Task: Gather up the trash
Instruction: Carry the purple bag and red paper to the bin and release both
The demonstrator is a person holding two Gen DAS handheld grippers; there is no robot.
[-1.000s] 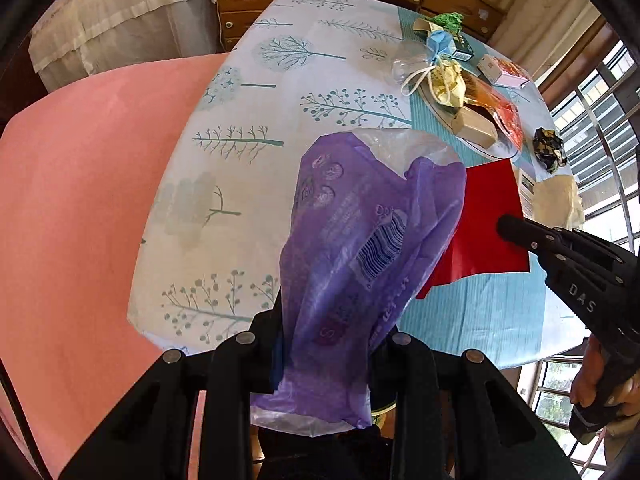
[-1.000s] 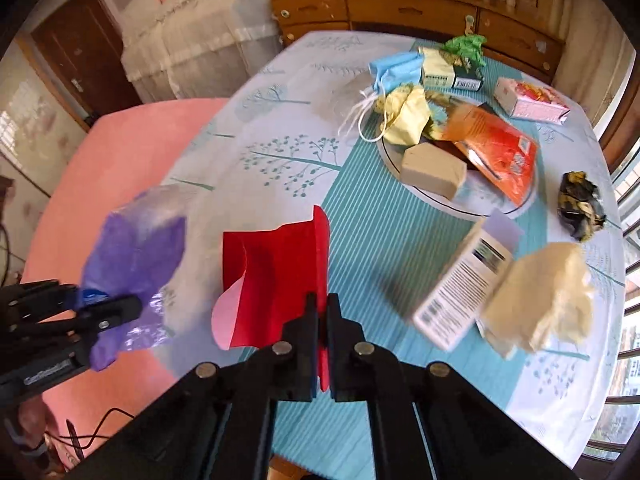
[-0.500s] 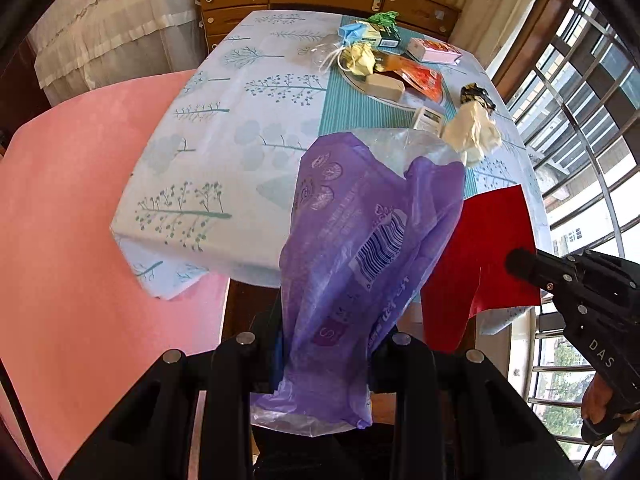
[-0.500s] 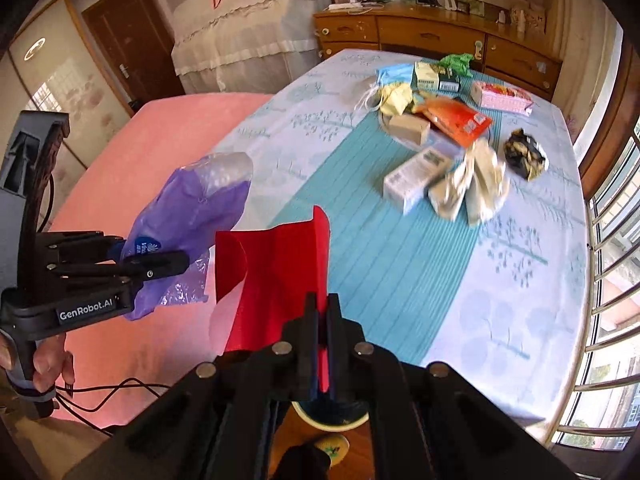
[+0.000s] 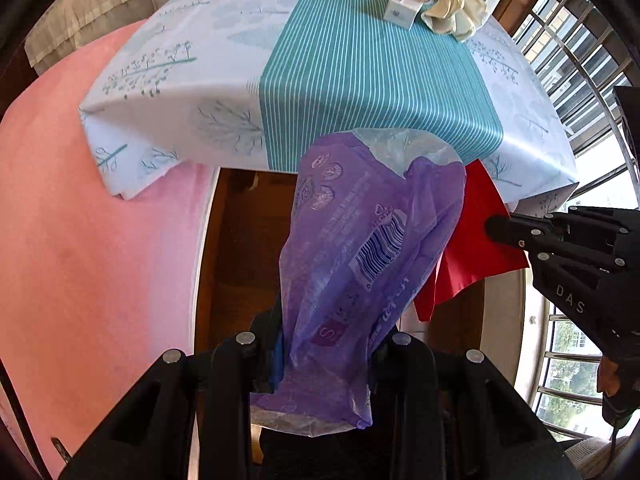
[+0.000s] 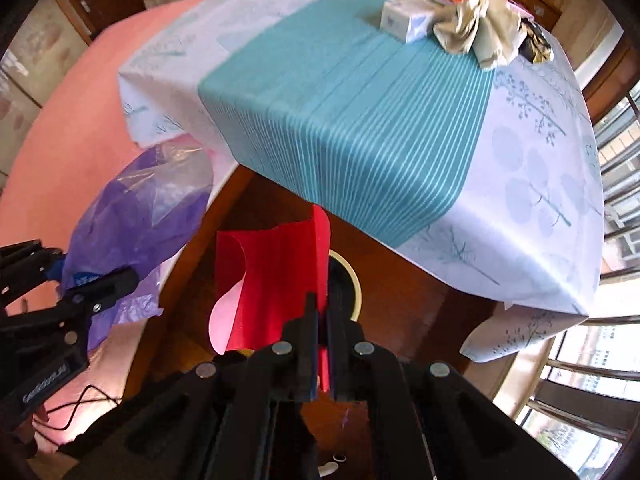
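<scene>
My left gripper [image 5: 324,344] is shut on a crumpled purple plastic bag [image 5: 368,264], held below the table's front edge; it also shows in the right wrist view [image 6: 136,216]. My right gripper [image 6: 322,312] is shut on a red paper sheet [image 6: 276,280], seen in the left wrist view [image 5: 472,248] just right of the bag. A round yellowish rim [image 6: 352,280], perhaps a bin, shows below the red sheet, mostly hidden. More trash lies on the table: a white box [image 6: 404,20], crumpled beige paper [image 6: 484,32], a dark wrapper [image 6: 538,46].
The table carries a white and teal striped cloth [image 5: 360,60] that hangs over the edge. A pink surface [image 5: 80,260] lies to the left. Window bars [image 5: 580,60] stand on the right. A cable [image 6: 80,404] runs on the floor.
Both grippers have dropped from above the table to below its front edge, still holding the purple bag and the red sheet. The table top now sits higher in both views.
</scene>
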